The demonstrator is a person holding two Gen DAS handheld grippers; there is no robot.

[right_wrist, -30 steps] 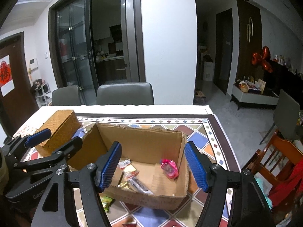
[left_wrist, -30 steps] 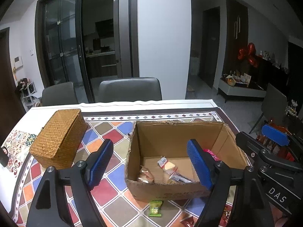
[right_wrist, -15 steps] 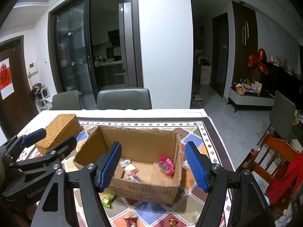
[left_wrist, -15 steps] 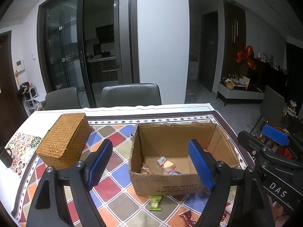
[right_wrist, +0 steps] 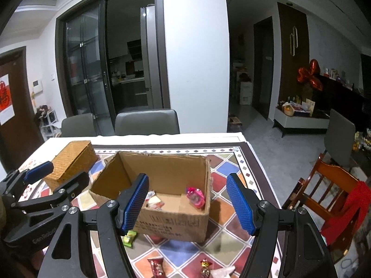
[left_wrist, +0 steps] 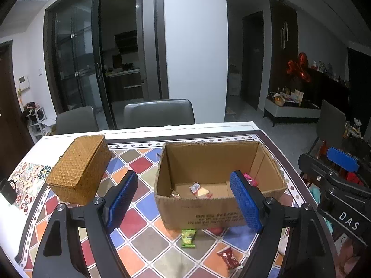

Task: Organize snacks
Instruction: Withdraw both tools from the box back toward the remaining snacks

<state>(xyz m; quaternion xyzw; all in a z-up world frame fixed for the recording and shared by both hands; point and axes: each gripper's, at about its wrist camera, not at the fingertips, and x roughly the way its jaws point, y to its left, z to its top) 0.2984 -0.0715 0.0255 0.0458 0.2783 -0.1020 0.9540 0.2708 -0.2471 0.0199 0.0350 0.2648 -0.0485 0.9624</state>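
Observation:
An open cardboard box [left_wrist: 208, 215] [right_wrist: 176, 224] stands on the patterned tablecloth and holds several wrapped snacks, among them a pink one [right_wrist: 196, 197] and a white-and-yellow one [left_wrist: 200, 191]. In front of the box lie a green snack [left_wrist: 188, 238] [right_wrist: 129, 238], a red one [left_wrist: 228, 258] [right_wrist: 156, 266] and a gold-and-red one [right_wrist: 205, 267]. My left gripper [left_wrist: 183, 200] is open and empty, hovering before the box. My right gripper [right_wrist: 187, 202] is open and empty too, to the right of the left one.
A closed wicker box [left_wrist: 80, 169] [right_wrist: 71, 162] sits left of the cardboard box. Two grey chairs [left_wrist: 158, 113] stand behind the table. A wooden chair with red cloth [right_wrist: 334, 199] is at the right. A dark object [left_wrist: 8, 191] lies at the table's left edge.
Both grippers have pulled back from the box and risen slightly, so the box looks smaller and the snacks on the cloth in front of it have come into view. Jaws unchanged.

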